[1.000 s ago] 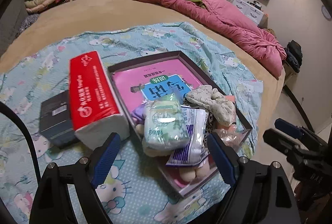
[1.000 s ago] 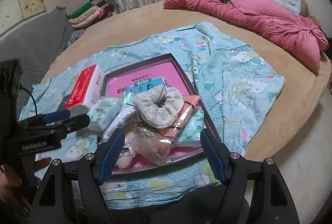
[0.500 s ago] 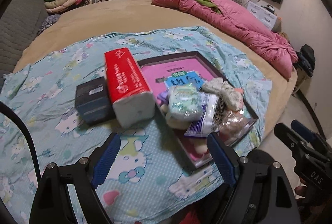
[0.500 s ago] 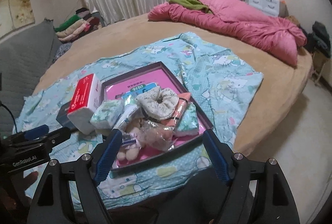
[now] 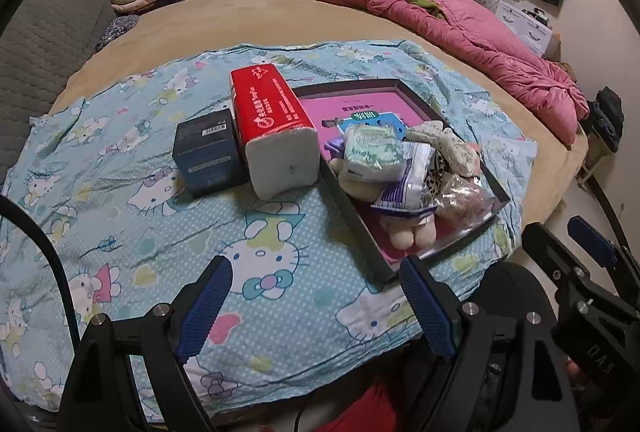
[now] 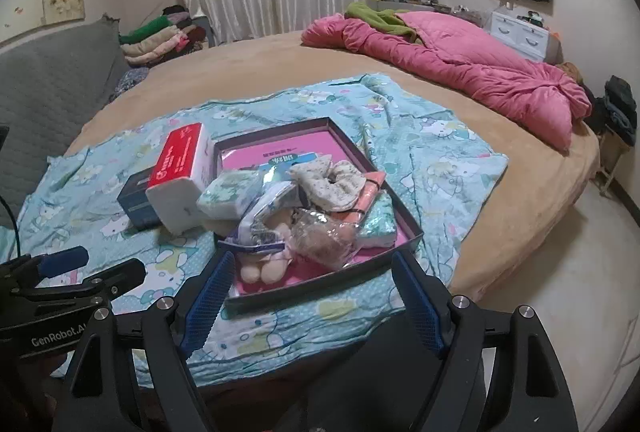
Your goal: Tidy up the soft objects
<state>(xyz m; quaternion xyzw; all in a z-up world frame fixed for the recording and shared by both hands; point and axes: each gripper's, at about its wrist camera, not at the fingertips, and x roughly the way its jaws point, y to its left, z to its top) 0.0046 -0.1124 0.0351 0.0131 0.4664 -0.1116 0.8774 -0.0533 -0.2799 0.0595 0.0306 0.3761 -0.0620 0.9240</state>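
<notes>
A dark tray with a pink bottom (image 5: 496, 188) (image 6: 412, 230) sits on the Hello Kitty sheet (image 5: 132, 232) (image 6: 440, 168). It holds a heap of soft items: a green-white tissue pack (image 5: 370, 152) (image 6: 226, 194), a floral scrunchie (image 5: 448, 146) (image 6: 332, 180), a purple-white packet (image 5: 408, 184), a clear bag (image 6: 324, 238) and a plush toy (image 5: 408, 232) (image 6: 264, 270). A red tissue pack (image 5: 276, 128) (image 6: 180, 172) and a dark blue box (image 5: 208, 156) (image 6: 134, 200) lie left of the tray. My left gripper (image 5: 316, 308) and right gripper (image 6: 312, 304) are open, empty, and well short of the tray.
A pink quilt (image 5: 480, 32) (image 6: 460, 64) lies at the far right of the round tan bed (image 5: 240, 16). Folded clothes (image 6: 160, 36) are stacked at the back left. The bed edge and floor (image 6: 560, 292) are at the right.
Both grippers have pulled back and up from the tray, so the tray and its heap look smaller and farther. Both stay open. Nothing on the bed has moved.
</notes>
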